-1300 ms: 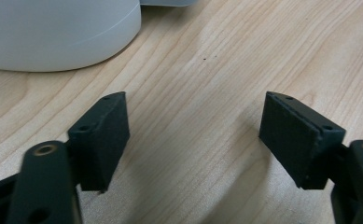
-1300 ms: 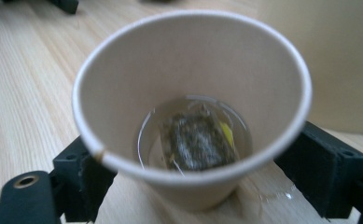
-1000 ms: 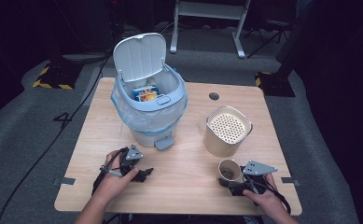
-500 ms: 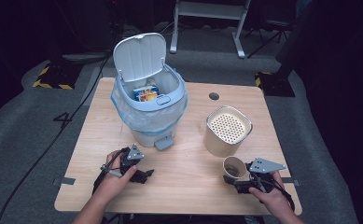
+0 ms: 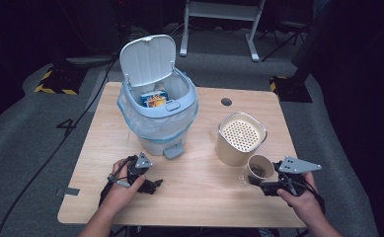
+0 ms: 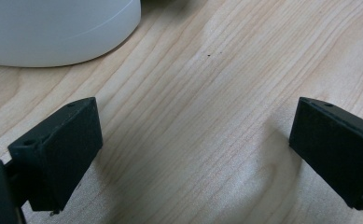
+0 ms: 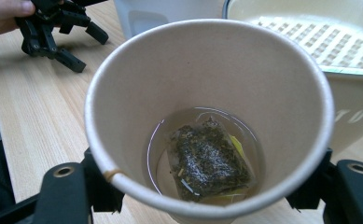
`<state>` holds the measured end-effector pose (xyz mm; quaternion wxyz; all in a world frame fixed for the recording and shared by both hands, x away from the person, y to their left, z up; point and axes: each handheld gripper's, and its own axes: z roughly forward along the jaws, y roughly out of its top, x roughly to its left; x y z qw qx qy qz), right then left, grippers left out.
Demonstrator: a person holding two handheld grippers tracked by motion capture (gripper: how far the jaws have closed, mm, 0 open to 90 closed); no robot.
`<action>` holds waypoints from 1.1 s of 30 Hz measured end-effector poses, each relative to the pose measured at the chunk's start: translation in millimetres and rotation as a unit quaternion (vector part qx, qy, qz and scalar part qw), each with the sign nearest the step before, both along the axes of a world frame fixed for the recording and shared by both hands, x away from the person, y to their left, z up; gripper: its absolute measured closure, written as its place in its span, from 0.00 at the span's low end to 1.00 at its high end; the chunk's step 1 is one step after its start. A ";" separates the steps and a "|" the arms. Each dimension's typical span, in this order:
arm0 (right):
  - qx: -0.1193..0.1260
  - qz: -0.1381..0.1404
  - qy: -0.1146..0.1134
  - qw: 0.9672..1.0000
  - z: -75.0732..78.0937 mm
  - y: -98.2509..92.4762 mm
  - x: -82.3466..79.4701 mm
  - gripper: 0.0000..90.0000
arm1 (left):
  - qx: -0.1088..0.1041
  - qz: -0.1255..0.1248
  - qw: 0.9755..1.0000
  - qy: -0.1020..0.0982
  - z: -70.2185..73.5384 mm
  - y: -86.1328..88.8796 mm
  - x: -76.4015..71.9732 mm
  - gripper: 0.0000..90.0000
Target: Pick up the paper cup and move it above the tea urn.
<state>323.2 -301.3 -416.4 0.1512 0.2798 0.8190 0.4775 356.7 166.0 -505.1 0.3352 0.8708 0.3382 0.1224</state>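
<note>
Gripping a tan paper cup [image 7: 207, 116] with a wet, used tea bag [image 7: 210, 161] in its bottom, the right gripper [image 5: 258, 180] has its jaws clamped on the cup's sides.

The cup stands on the light wooden table [image 5: 199, 190], just beside the cream container with a perforated strainer lid [image 5: 241, 138], and a little liquid lies around the bag. By my reading the grasp is made, while emptying is all to come: the liquid likely goes through the strainer, the bag and cup into the open pale blue pedal bin with a plastic liner [image 5: 157, 116]. The left gripper [image 5: 155, 185] rests on the table near the bin's base, jaws apart and empty.
</note>
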 end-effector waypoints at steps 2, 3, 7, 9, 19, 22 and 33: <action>-0.002 0.001 0.000 1.000 7.1 -2.6 2.0 0.33 | 0.000 0.001 1.000 0.000 0.0 0.0 0.0 0.03; -0.002 0.003 0.000 1.000 10.3 -3.8 3.1 0.33 | 0.000 0.001 1.000 0.000 0.0 0.0 0.0 0.03; 0.000 0.005 -0.002 1.000 23.3 -8.1 7.7 0.33 | 0.001 0.001 1.000 0.000 0.0 0.0 0.0 0.03; 0.002 0.006 -0.003 1.000 26.2 -9.1 9.1 0.33 | 0.001 0.001 1.000 0.000 0.0 0.0 0.0 0.03; 0.002 0.013 -0.001 1.000 55.6 -15.6 23.7 0.33 | 0.000 0.001 1.000 0.001 0.0 -0.1 0.0 0.03; 0.000 0.010 -0.006 1.000 66.9 -16.7 31.6 0.33 | 0.000 0.001 1.000 0.001 0.0 -0.1 0.0 0.03; 0.009 -0.005 -0.011 1.000 80.2 -15.1 57.2 0.33 | 0.000 0.001 1.000 0.001 0.0 -0.1 -0.1 0.03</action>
